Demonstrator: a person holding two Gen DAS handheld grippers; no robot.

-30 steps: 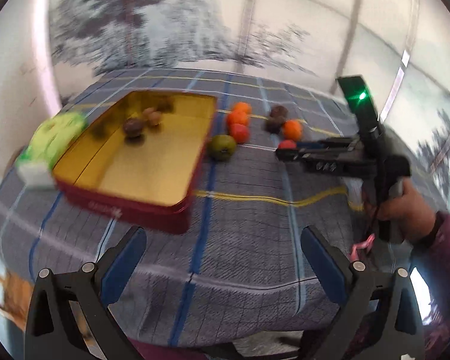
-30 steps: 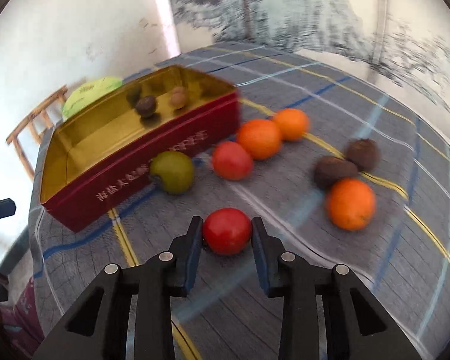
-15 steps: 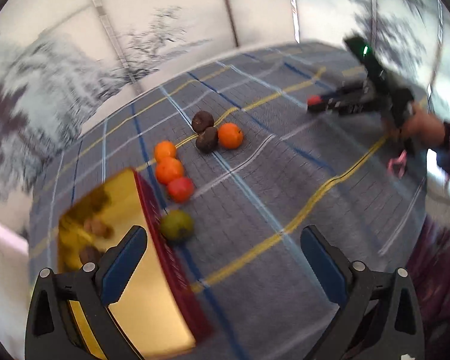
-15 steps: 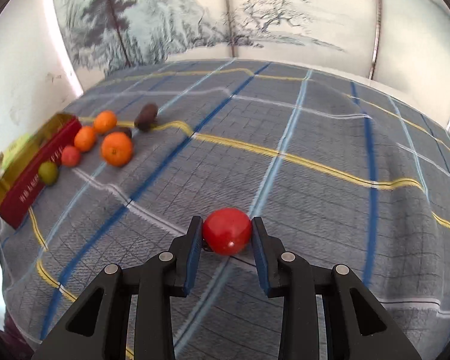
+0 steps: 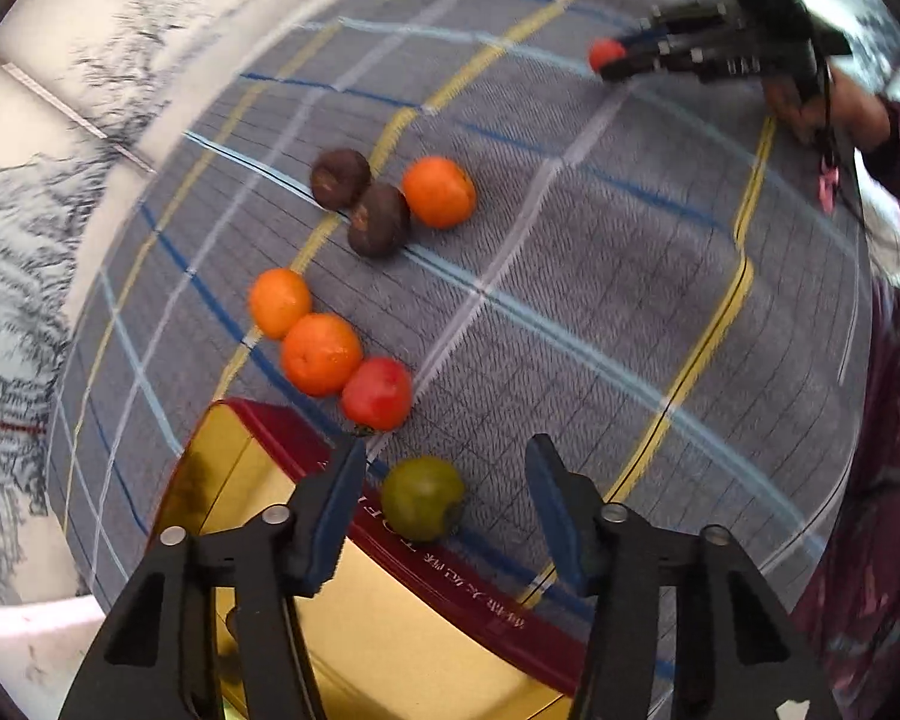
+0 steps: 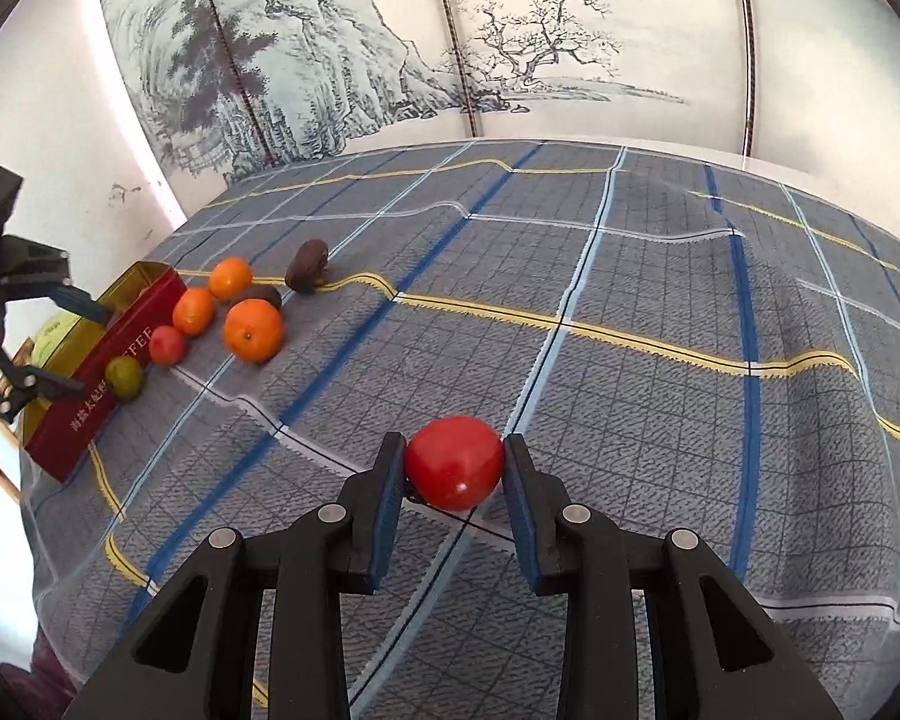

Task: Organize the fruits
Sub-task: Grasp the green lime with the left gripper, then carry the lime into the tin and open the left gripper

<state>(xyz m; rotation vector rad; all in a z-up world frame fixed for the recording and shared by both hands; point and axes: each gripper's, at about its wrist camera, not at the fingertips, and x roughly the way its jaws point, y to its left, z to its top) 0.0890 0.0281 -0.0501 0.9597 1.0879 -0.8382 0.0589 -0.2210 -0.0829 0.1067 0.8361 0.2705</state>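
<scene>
The right gripper is clamping a red fruit above the cloth, while the left gripper, jaws just closing but still apart, is hanging over the green fruit touching the tin.

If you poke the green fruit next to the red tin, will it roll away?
Probably a little. The green fruit looks round, so a nudge could roll it, but the soft, wrinkled tablecloth should slow it. It sits against the red tin, which likely blocks rolling that way.
</scene>
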